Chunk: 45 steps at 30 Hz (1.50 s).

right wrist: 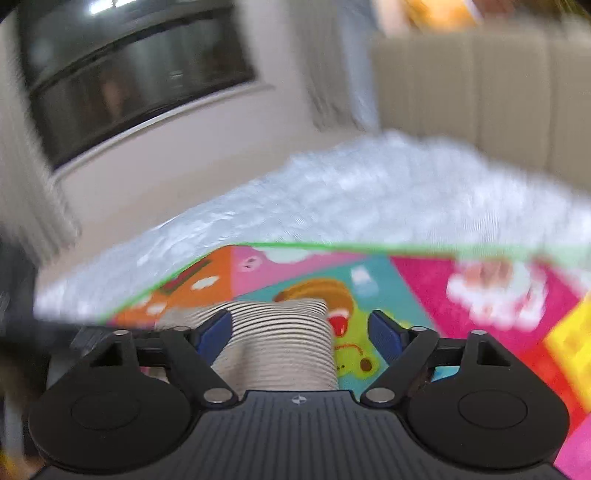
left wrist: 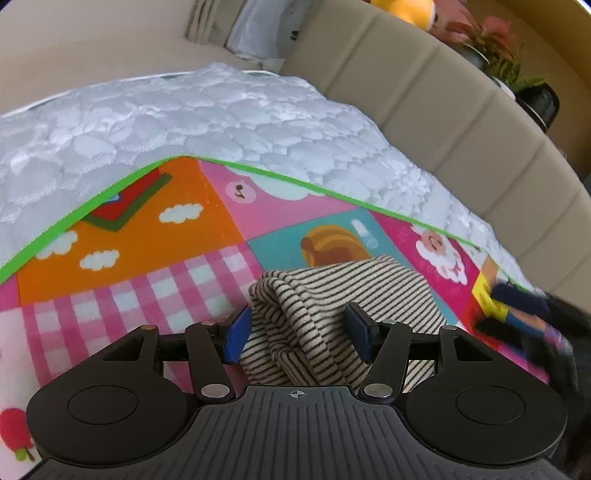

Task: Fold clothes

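Note:
A cream garment with thin black stripes (left wrist: 332, 314) lies folded in a bundle on a colourful children's play mat (left wrist: 147, 288). My left gripper (left wrist: 301, 330) is open, its blue pads (left wrist: 236, 332) standing either side of the bundle's near fold, low over it. In the right wrist view, which is motion-blurred, the same striped garment (right wrist: 280, 343) lies under the left half of my right gripper (right wrist: 301, 334), which is open with its jaws wide apart. The other gripper shows blurred at the left wrist view's right edge (left wrist: 524, 317).
The mat (right wrist: 461, 295) with a green edge lies on a white quilted mattress (left wrist: 184, 122). A beige padded headboard (left wrist: 461, 110) runs along the right. Potted plants (left wrist: 517, 70) and a yellow plush toy (left wrist: 406, 11) stand behind it. A dark window (right wrist: 129, 74) is on the far wall.

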Tool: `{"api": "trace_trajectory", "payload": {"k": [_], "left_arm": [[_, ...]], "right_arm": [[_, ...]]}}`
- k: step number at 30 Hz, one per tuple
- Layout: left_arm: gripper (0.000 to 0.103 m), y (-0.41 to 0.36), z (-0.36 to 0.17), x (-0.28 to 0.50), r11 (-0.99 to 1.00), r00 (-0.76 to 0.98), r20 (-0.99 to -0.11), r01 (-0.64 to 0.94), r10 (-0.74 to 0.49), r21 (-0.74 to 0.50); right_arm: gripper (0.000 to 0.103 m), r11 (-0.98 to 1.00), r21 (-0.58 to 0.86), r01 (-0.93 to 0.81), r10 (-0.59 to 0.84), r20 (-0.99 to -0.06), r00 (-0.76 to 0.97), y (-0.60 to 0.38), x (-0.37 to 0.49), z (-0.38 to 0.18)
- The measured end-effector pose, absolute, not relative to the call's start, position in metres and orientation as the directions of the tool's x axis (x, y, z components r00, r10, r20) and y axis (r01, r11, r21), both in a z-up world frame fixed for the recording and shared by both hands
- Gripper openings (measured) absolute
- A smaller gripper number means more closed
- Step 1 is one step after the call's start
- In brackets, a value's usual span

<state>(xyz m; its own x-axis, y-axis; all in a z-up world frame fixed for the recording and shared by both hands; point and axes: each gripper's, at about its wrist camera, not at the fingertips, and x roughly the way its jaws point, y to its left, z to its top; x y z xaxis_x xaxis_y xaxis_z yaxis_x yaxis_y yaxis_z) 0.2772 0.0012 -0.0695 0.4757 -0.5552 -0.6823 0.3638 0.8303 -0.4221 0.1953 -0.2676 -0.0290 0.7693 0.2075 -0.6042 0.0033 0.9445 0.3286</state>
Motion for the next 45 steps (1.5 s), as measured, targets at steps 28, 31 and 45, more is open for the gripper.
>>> {"api": "trace_trajectory", "payload": {"k": [28, 31, 45], "left_arm": [[0.082, 0.013, -0.093, 0.287, 0.82, 0.445, -0.69, 0.353, -0.57, -0.45], [0.082, 0.013, -0.089, 0.283, 0.812, 0.453, -0.675, 0.363, -0.582, -0.457], [0.066, 0.005, -0.06, 0.259, 0.719, 0.467, -0.546, 0.466, -0.695, -0.516]], "right_arm": [[0.055, 0.972, 0.13, -0.197, 0.235, -0.62, 0.749, -0.213, 0.154, -0.017], [0.057, 0.973, 0.032, -0.227, 0.187, -0.686, 0.703, -0.197, 0.152, -0.041], [0.067, 0.979, 0.025, -0.203, 0.172, -0.637, 0.752, -0.203, 0.145, -0.027]]}}
